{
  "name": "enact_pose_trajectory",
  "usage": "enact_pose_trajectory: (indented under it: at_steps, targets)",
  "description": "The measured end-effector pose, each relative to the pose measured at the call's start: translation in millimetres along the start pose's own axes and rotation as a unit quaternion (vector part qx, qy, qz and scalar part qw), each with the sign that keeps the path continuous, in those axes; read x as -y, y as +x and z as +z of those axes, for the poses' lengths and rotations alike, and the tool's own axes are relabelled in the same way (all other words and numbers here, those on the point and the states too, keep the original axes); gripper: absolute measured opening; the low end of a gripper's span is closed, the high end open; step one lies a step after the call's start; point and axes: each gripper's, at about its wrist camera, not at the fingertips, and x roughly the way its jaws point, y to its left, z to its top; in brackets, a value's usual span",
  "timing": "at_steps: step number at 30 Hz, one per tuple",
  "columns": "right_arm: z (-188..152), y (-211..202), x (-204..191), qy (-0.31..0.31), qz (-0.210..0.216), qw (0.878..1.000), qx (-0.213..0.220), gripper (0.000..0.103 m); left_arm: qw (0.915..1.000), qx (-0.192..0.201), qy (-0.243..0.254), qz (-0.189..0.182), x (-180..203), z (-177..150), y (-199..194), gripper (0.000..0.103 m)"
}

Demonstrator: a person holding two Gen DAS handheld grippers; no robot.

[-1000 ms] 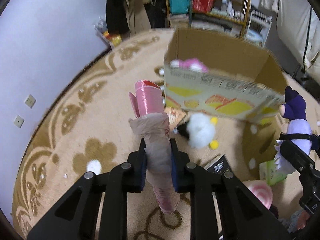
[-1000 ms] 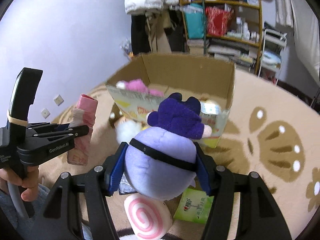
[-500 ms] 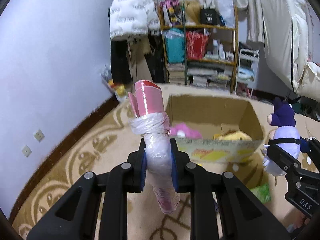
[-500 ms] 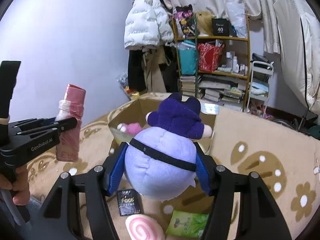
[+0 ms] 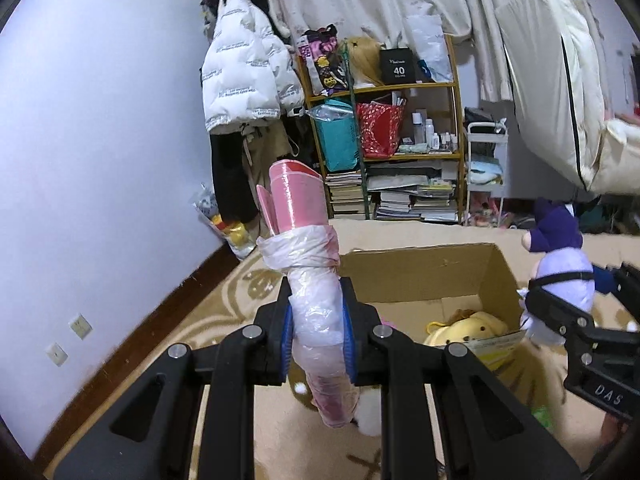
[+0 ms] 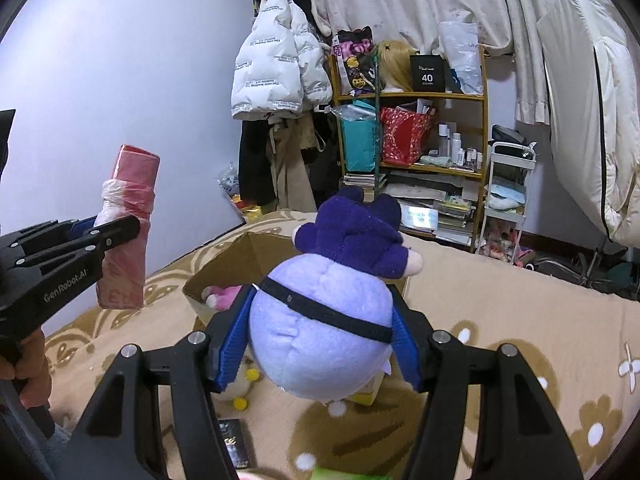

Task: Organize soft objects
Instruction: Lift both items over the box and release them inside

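Observation:
My left gripper [image 5: 316,320] is shut on a pink roll wrapped in clear plastic [image 5: 310,280] and holds it upright in the air; it also shows in the right wrist view [image 6: 126,232]. My right gripper [image 6: 320,344] is shut on a lilac plush with a dark purple hood [image 6: 328,312], which also shows at the right of the left wrist view [image 5: 560,268]. An open cardboard box [image 5: 424,276] stands on the carpet below and ahead of both. Inside it lie a yellow plush [image 5: 468,326] and a pink plush [image 6: 222,294].
A white plush with yellow feet [image 6: 240,384], a black booklet [image 6: 236,440] and a green packet [image 5: 542,416] lie on the beige patterned carpet [image 6: 500,320]. A cluttered shelf [image 5: 400,140], hanging coats [image 5: 244,80] and a white trolley [image 6: 506,196] stand at the back wall.
Both grippers have risen and tilted up with their objects. The box has dropped lower in both views and the back wall and shelf have come into view.

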Motion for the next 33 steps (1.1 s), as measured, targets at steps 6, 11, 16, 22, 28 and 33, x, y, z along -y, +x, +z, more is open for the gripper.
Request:
enact_pose_trajectory:
  at_steps: [6,11,16,22,28,33]
  targets:
    - [9.6,18.6,3.6,-0.004,-0.005,1.000,-0.009,0.067,0.9996,0.004,0.029,-0.003,6.5,5.7,21.5,0.019]
    - [12.0,33.6,4.0,-0.010,-0.005,1.000,-0.011,0.067,0.9993,-0.007,0.035,-0.015,9.8,7.7,43.5,0.019]
    - [5.8,53.8,11.8,-0.007,-0.005,1.000,-0.017,0.067,0.9989,-0.019,0.026,-0.034,12.7,4.6,58.4,0.019]
    - [-0.9,70.1,23.6,0.015,0.019,0.999,-0.023,0.068,0.9974,-0.031,0.012,-0.064,17.9,2.8,73.2,0.019]
    - [-6.1,79.7,32.8,0.037,0.039,0.998,-0.032,0.069,0.9929,-0.065,-0.021,-0.097,19.4,-1.0,96.8,0.020]
    - [-9.9,85.0,37.0,0.050,0.052,0.997,-0.041,0.071,0.9914,-0.087,-0.027,-0.094,21.6,-4.2,106.8,0.023]
